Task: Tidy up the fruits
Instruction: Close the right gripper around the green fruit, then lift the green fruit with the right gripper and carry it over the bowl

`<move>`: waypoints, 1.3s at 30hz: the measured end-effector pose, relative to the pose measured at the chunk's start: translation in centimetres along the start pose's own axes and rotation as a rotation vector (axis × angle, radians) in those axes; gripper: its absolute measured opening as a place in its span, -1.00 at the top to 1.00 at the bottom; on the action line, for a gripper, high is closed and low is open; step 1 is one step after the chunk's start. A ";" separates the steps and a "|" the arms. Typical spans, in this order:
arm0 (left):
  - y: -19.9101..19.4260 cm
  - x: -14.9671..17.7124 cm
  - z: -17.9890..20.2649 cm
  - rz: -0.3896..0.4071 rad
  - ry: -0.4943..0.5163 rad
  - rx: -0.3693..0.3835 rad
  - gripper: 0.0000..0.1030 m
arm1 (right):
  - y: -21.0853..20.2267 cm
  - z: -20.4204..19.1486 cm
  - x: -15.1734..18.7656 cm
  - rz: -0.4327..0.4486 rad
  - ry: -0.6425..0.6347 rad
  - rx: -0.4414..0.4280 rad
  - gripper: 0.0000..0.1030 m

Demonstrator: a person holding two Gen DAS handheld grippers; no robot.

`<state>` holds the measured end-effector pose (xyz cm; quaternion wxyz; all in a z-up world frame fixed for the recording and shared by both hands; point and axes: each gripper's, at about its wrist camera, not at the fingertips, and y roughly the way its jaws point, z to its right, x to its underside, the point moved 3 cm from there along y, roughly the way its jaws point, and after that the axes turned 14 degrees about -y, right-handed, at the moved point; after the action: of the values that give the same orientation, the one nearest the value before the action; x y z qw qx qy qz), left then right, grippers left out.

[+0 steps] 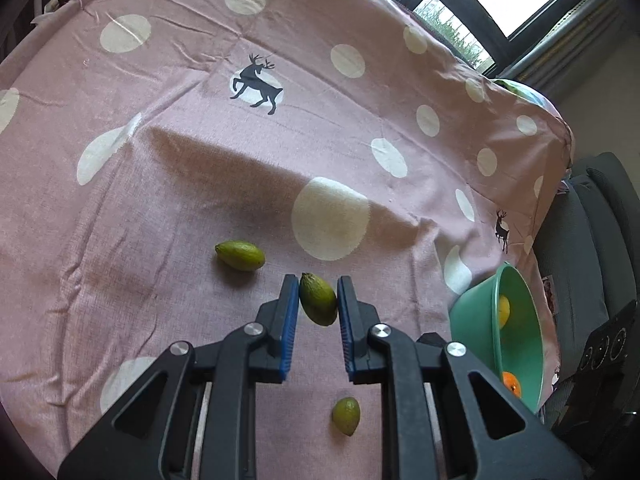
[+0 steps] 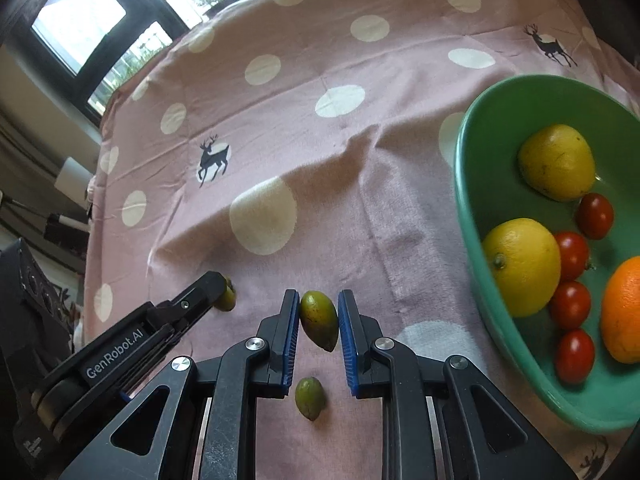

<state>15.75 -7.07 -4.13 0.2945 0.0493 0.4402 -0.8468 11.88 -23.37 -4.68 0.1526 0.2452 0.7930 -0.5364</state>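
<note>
My left gripper (image 1: 318,296) is shut on a small green oval fruit (image 1: 318,299), held between its blue pads. Two more green fruits lie on the pink cloth: one (image 1: 240,255) to the left, one (image 1: 346,415) below the jaws. My right gripper (image 2: 319,314) is shut on another green fruit (image 2: 319,320). A loose green fruit (image 2: 309,398) lies under it. The left gripper (image 2: 214,288) shows at the left of the right wrist view, with its fruit (image 2: 227,298) partly hidden. A green bowl (image 2: 472,216) at right holds lemons, cherry tomatoes and an orange.
The pink dotted cloth (image 1: 200,152) with deer prints covers the table. The green bowl (image 1: 476,308) stands at the table's right edge in the left wrist view. Windows are beyond the far edge. A grey sofa (image 1: 600,220) and a dark speaker (image 1: 608,344) stand to the right.
</note>
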 end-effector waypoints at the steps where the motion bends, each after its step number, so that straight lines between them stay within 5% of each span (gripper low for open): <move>1: -0.4 0.2 0.2 0.005 0.007 0.011 0.63 | -0.5 0.0 0.0 0.015 0.003 -0.005 0.58; 14: -5.3 2.8 3.9 0.054 0.112 0.161 0.63 | -5.6 1.3 0.2 0.158 0.069 -0.006 0.58; 26: -7.5 6.2 8.7 0.003 0.239 0.389 0.63 | -11.1 5.1 1.2 0.298 0.205 0.070 0.58; 39: -5.4 9.1 12.1 -0.112 0.338 0.447 0.63 | -13.4 9.4 3.0 0.322 0.350 0.176 0.58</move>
<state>7.48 -18.20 3.95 0.1514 0.2292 0.2876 -0.9175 1.81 -35.45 0.68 0.0746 0.4700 0.7081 -0.5216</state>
